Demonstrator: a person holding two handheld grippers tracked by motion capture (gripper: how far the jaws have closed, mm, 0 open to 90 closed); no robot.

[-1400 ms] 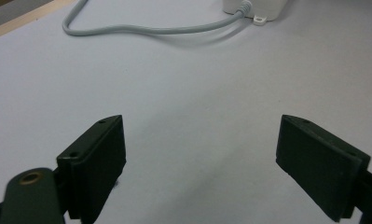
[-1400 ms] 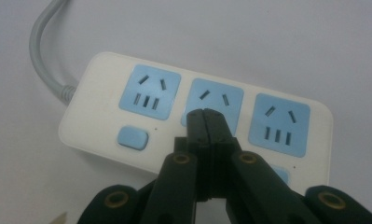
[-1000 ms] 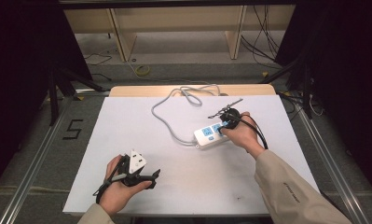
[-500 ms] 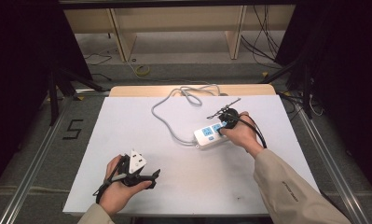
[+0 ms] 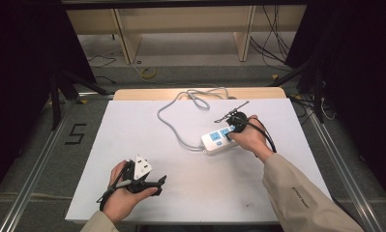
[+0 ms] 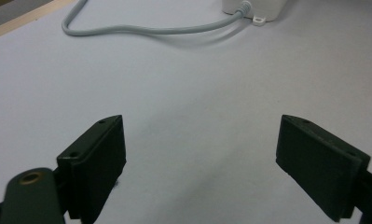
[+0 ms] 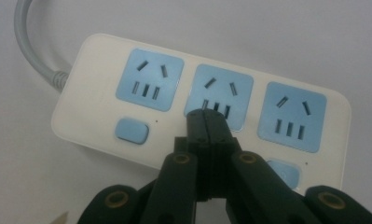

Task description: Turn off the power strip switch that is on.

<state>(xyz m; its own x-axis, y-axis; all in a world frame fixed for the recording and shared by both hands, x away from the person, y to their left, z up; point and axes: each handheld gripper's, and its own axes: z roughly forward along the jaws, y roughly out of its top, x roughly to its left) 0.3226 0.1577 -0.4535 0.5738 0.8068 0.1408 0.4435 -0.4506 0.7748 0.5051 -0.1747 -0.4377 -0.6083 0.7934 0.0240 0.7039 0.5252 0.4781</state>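
High view: left gripper (image 5: pixel 147 181) is resting low at the near left of the white matte tabletop (image 5: pixel 181 193), jaws standing wide apart and holding nothing; the left gripper view is showing bare table between them. Farther out, right of centre, the right gripper (image 5: pixel 233 127) is sitting on the white plastic three-socket power strip with pale blue outlet faces (image 5: pixel 218 139), jaws pressed together with nothing between them, tips on the strip's top beside the middle socket, where that socket's pale blue rocker switch should be, though the tips are covering the spot. In the right gripper view the first socket's pale blue switch (image 7: pixel 132 130) and the third's (image 7: pixel 283 173) are showing. My read: a switch press is in progress; I can't tell switch states, so the other two may be pending. The strip's grey round power cable (image 5: pixel 173 128) is looping toward the far edge. Beyond the table: grey floor, pale wooden shelving (image 5: pixel 181 19), loose black wires (image 5: pixel 270 38), dark surroundings on both sides.
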